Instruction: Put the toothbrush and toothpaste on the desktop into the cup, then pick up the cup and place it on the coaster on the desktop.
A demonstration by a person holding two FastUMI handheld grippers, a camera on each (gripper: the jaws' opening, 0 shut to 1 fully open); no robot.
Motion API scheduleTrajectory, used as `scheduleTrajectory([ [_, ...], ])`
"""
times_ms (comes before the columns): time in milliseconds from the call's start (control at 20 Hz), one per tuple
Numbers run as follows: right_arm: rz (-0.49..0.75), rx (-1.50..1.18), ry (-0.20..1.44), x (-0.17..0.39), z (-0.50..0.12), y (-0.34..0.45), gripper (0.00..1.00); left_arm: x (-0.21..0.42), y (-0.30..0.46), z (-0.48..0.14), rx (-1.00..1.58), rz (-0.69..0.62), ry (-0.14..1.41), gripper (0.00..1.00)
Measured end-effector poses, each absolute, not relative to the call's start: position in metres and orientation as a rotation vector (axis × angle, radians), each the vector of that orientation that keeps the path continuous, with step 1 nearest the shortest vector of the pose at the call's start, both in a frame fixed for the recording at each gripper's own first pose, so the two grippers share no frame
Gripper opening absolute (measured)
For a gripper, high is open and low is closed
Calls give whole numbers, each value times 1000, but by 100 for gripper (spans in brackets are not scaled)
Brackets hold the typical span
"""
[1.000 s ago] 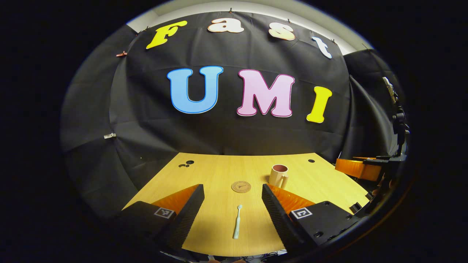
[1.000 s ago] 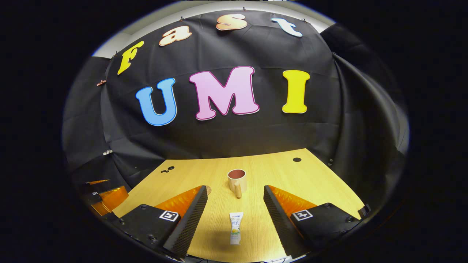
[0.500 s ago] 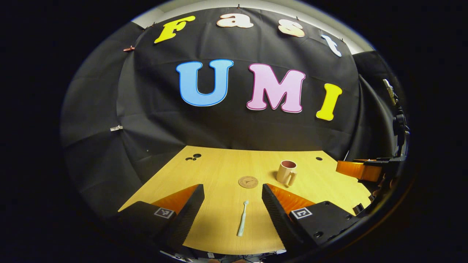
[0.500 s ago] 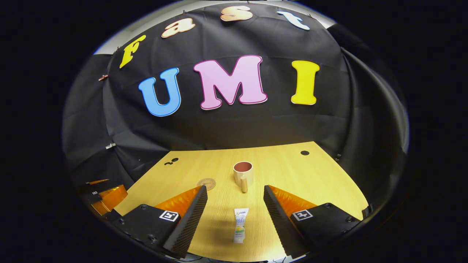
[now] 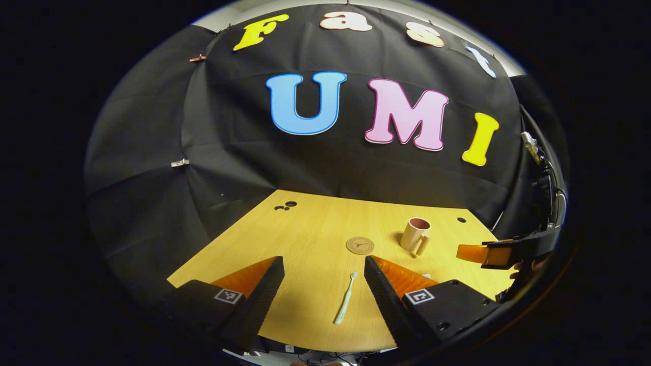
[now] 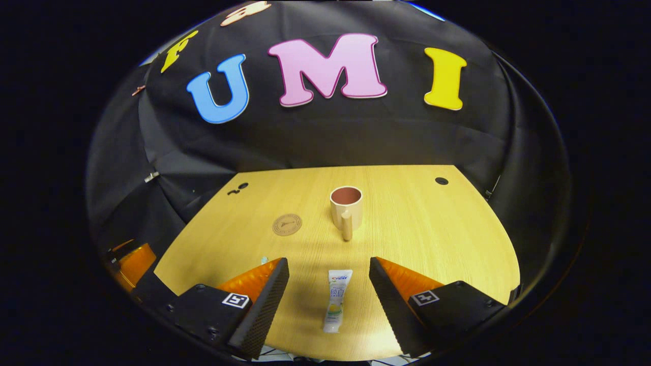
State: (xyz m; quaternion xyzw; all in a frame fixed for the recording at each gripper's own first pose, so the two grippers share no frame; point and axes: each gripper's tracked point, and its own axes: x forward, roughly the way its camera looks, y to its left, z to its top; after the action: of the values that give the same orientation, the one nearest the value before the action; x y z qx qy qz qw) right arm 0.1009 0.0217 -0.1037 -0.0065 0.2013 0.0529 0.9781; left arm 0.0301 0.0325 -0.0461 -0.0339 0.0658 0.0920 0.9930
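Pale wood-grain bench [image 6: 432,229] carries everything. At lower centre of each view, between wide-open, empty jaws, lie the slim toothbrush [image 5: 345,304] under the left gripper [image 5: 319,290] and the soft flat toothpaste [image 6: 336,301] tube under the right gripper [image 6: 328,292]. Each should probably descend square over its item's middle before closing. Beyond stand the round coaster [image 6: 287,224] and smooth handled cup [image 6: 347,207], upright, apart.

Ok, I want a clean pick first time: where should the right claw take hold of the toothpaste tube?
Probably across the middle of the toothpaste, coming down from above. It lies flat on the desktop, lengthwise between the open fingers of the right claw, so they would close on its two long edges without turning.
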Motion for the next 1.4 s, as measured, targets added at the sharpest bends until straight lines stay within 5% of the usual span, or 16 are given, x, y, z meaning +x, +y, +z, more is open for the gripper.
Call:
scheduleTrajectory([
  [700, 125, -30, 797, 139, -241, 17, 99, 57, 50, -91, -71, 327, 322, 100],
  [1400, 60, -90, 855, 148, -282, 6, 94, 75, 27, -105, 3, 237, 412, 100],
])
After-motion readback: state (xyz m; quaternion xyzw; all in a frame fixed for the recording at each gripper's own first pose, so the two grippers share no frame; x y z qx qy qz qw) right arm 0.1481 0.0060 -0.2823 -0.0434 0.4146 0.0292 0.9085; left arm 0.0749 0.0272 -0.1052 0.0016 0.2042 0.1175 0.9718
